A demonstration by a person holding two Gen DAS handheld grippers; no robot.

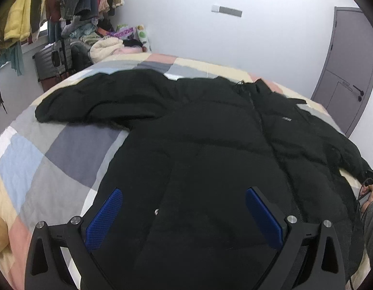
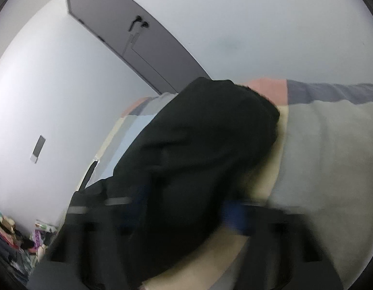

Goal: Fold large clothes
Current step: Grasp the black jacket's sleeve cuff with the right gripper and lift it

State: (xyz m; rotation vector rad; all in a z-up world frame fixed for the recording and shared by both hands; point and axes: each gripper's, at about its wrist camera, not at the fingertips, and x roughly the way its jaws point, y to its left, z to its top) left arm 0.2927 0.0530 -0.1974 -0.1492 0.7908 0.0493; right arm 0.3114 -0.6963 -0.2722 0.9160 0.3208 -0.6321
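Note:
A large black puffer jacket (image 1: 210, 145) lies front up on a bed with a checked quilt (image 1: 41, 159). Its left sleeve (image 1: 94, 101) stretches out to the left. My left gripper (image 1: 184, 207) is open, its blue pads (image 1: 106, 217) spread above the jacket's lower hem, holding nothing. In the blurred right wrist view, my right gripper (image 2: 184, 212) has its blue pads (image 2: 234, 217) on either side of a black sleeve (image 2: 198, 145); the fabric fills the gap between them.
Clothes hang on a rack (image 1: 41, 12) at the back left, above a grey suitcase (image 1: 53, 58) and a pile of soft things (image 1: 109, 46). A grey door (image 1: 348, 67) stands at the right. White walls surround the bed.

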